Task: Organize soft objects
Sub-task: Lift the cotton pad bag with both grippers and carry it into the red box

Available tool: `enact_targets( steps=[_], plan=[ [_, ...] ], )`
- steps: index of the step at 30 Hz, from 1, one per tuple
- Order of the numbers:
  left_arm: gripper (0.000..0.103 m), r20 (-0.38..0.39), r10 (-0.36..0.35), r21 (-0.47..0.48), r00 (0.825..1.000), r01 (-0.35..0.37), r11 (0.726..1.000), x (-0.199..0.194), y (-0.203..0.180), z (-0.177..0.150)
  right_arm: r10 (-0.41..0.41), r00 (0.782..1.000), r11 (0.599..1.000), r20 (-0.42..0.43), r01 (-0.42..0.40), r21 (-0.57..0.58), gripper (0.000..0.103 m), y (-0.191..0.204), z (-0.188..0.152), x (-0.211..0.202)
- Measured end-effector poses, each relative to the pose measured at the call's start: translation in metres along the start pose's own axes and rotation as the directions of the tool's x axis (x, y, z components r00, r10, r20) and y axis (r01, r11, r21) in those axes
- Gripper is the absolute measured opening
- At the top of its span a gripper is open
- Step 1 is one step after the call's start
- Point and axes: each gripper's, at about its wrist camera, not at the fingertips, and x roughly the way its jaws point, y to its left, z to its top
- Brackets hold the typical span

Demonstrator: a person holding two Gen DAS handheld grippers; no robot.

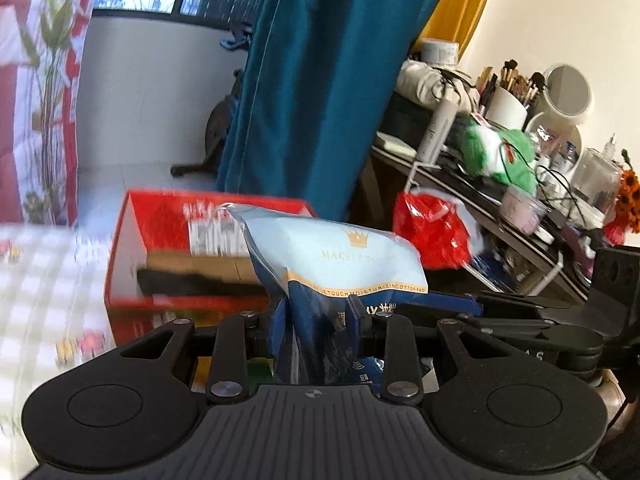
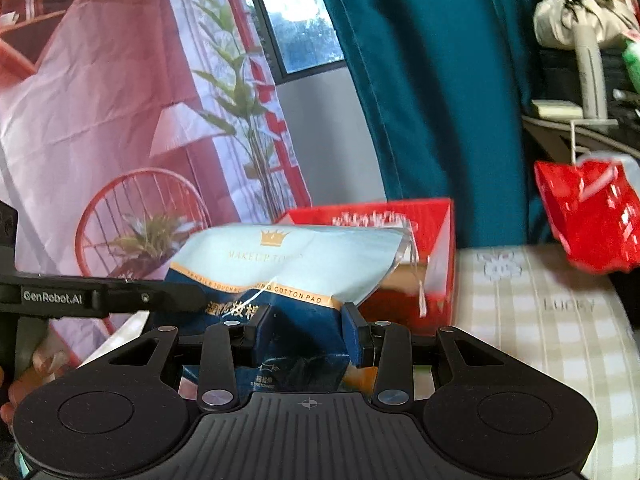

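A soft blue and pale-blue bag of cotton pads (image 1: 340, 264) is held up in the air by both grippers. My left gripper (image 1: 320, 320) is shut on its dark lower part. My right gripper (image 2: 306, 332) is shut on the same bag (image 2: 288, 264) from the other side. The left gripper's arm reaches in at the left of the right wrist view (image 2: 100, 298). An open red cardboard box (image 1: 168, 248) stands just behind the bag, and it also shows in the right wrist view (image 2: 416, 240).
A checked cloth (image 2: 540, 320) covers the surface under the box. A red plastic bag (image 1: 432, 232) hangs from a cluttered dark desk (image 1: 520, 216) at the right. A teal curtain (image 1: 320, 80) hangs behind. A printed backdrop (image 2: 120, 100) stands on the left.
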Motion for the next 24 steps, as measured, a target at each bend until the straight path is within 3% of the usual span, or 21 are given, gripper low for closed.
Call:
enact_targets(
  steps=[10, 17, 24],
  plan=[
    [0.033, 0.023, 0.063, -0.014, 0.998, -0.063, 0.998, 0.072, 0.036, 0.055, -0.037, 0.999, 0.996, 0.034, 0.040, -0.086, 0.035, -0.027, 0.058, 0.085],
    [0.033, -0.015, 0.109, -0.075, 0.994, -0.109, 0.991, 0.113, 0.059, 0.048, -0.085, 0.996, 0.977, 0.027, 0.089, -0.192, 0.035, -0.033, 0.066, 0.140],
    [0.033, -0.092, 0.134, -0.081, 0.987, -0.142, 0.987, 0.130, 0.072, 0.028, -0.115, 0.992, 0.977, -0.046, 0.105, -0.183, 0.035, -0.040, 0.046, 0.171]
  ],
)
